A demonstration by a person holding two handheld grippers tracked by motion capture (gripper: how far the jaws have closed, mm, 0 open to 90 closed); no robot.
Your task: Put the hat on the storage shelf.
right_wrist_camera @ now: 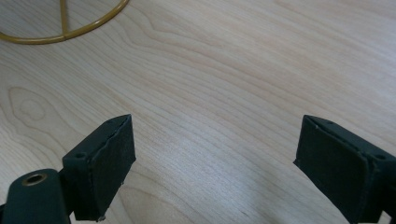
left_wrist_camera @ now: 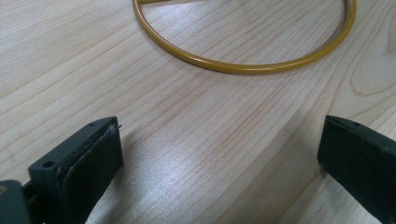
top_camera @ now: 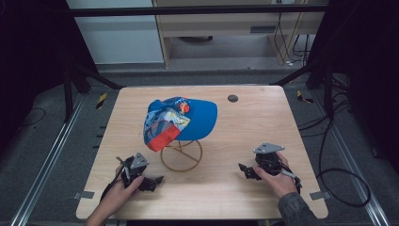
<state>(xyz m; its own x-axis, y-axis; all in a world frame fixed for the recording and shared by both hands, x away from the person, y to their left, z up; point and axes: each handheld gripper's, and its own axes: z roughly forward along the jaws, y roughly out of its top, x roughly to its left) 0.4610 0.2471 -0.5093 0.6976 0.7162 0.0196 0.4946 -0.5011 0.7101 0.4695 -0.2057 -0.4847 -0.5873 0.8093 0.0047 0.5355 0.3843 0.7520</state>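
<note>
With both my left gripper (top_camera: 157, 180) and right gripper (top_camera: 242, 168) spread wide and empty at lower frame, I should approach the cap (top_camera: 181, 120) on its wire stand (top_camera: 181, 157) from both sides.

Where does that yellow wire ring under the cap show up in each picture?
High view: the ring lies at the table's middle, below the cap.
Left gripper view: it arcs across the top.
Right gripper view: top left corner.
Shared landmark: the pale wooden tabletop.
</note>
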